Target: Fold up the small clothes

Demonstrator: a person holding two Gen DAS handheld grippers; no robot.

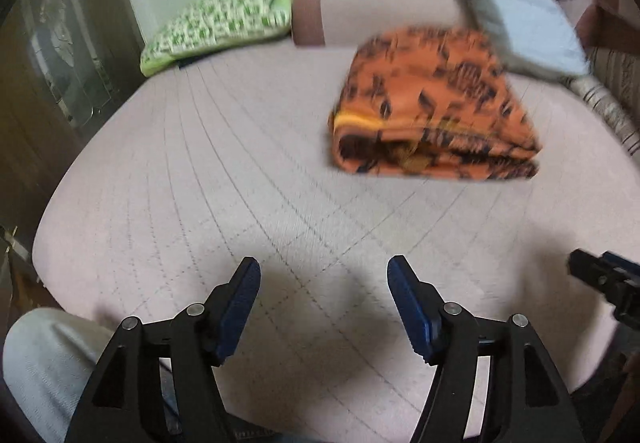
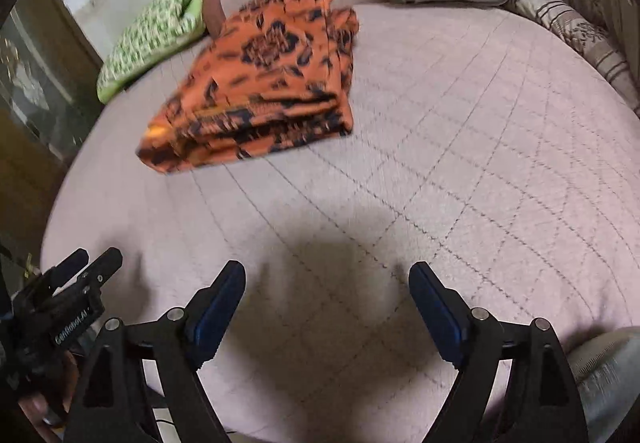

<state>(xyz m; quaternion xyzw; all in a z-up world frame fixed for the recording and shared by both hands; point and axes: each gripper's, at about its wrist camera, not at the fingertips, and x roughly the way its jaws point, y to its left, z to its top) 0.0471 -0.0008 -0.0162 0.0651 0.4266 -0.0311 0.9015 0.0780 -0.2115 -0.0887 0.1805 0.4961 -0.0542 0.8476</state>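
Now the orange patterned garment (image 1: 434, 103) lies folded in a thick stack on the pink quilted bed (image 1: 224, 179), near the green pillow (image 1: 224, 19). Looks soft, light, floppy; layers prob slide apart, so pinch thru the whole stack at the folded front edge. Left gripper (image 1: 324, 307) spread wide, empty, well short of it. Right gripper (image 2: 327, 307) likewise spread, holding nothing, over bare quilt.
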